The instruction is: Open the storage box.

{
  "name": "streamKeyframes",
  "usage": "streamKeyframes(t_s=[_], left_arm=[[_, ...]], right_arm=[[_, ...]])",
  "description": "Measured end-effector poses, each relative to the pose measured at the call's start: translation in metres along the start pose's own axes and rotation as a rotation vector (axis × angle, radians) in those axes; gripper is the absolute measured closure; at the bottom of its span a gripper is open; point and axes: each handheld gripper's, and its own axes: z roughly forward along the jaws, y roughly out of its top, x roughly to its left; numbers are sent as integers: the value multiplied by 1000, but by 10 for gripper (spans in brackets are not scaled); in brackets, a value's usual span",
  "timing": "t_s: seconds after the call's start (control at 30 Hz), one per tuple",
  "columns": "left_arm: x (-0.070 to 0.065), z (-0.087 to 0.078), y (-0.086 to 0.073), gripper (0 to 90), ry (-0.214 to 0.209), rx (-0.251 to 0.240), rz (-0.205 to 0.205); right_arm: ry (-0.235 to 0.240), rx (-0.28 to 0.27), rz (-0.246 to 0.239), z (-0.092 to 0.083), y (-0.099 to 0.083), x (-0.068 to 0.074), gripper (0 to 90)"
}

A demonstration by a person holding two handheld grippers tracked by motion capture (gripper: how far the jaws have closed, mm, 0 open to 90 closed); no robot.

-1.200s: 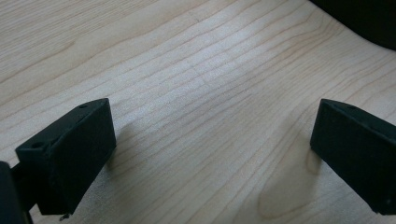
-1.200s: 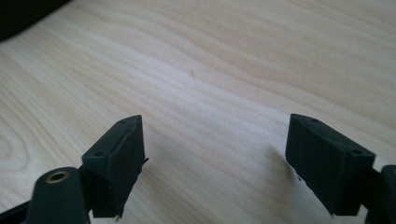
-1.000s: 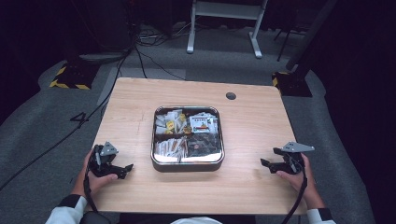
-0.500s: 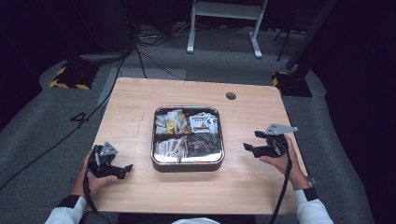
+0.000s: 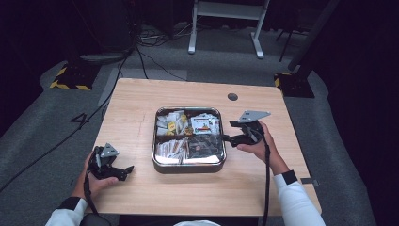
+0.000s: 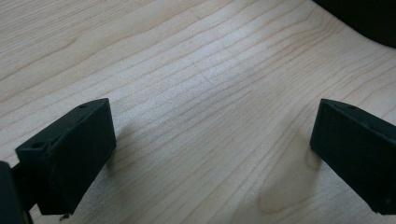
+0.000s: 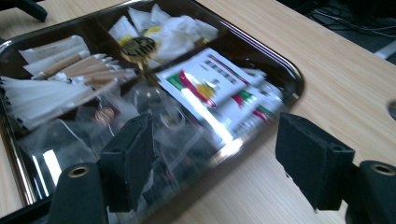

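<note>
A square metal tray (image 5: 188,162) sits at the middle of a pale wooden worktop (image 5: 141,108), with a small dark round hole (image 5: 232,97) beyond it. Dividers split the tray into four compartments holding white sachets (image 7: 168,28), paper sticks (image 7: 56,65), printed packets (image 7: 219,93) and clear wrapped pieces. The right tool (image 5: 227,137) hovers at the tray's right rim, its jaws apart, just narrowing, with nothing between them. The left tool (image 5: 128,169) rests wide open on bare wood, well apart from the tray.

High view looks forward and down over the whole surface (image 5: 141,103) from above; right gripper view faces the tray (image 7: 289,70) close up, shared with high; left gripper view hugs bare wood.
</note>
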Motion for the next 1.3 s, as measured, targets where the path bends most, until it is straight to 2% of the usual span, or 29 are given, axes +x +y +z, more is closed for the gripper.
streamKeyframes(t_s=[0.03, 0.07, 0.17, 0.2, 0.37, 0.43, 0.57, 0.67, 0.77, 0.83, 0.97, 1.03, 1.07, 1.2, 1.23, 1.3], left_arm=[[0, 0, 0, 5, -1, -1, 0], [0, 0, 0, 5, -1, -1, 0], [0, 0, 0, 5, 0, -1, 0], [0, 0, 0, 5, -1, -1, 0], [0, 0, 0, 5, 0, -1, 0], [0, 0, 0, 5, 0, -1, 0], [0, 0, 0, 5, 0, -2, 0], [0, 0, 0, 5, 0, -1, 0], [0, 0, 0, 5, -1, 1, 0], [0, 0, 0, 5, -1, 1, 1], [0, 0, 0, 5, -2, 2, -3], [0, -1, 0, 5, -1, 2, -1], [0, -1, 0, 5, -1, 2, -1], [0, -1, 0, 5, -1, 1, -2], [0, -1, -1, 5, -1, 1, -4], [0, -1, -1, 5, -1, 1, -3]], right_arm=[[17, 5, -22, 10, 8, 6, 291], [17, 5, -22, 10, 8, 6, 291], [43, 23, -53, 29, 23, 18, 292], [43, 23, -53, 29, 23, 18, 292], [74, 54, -96, 55, 41, 32, 293], [79, 58, -100, 58, 43, 33, 293], [91, 90, -131, 79, 52, 43, 295], [98, 93, -130, 85, 55, 45, 299], [109, 100, -136, 95, 57, 48, 332], [102, 124, -148, 105, 57, 50, 364], [98, 138, -140, 113, 57, 48, 365], [100, 145, -107, 119, 58, 45, 379], [100, 145, -107, 119, 58, 45, 379], [106, 153, -86, 124, 58, 42, 412], [118, 149, -83, 124, 58, 41, 457], [127, 148, -82, 124, 58, 41, 476]])
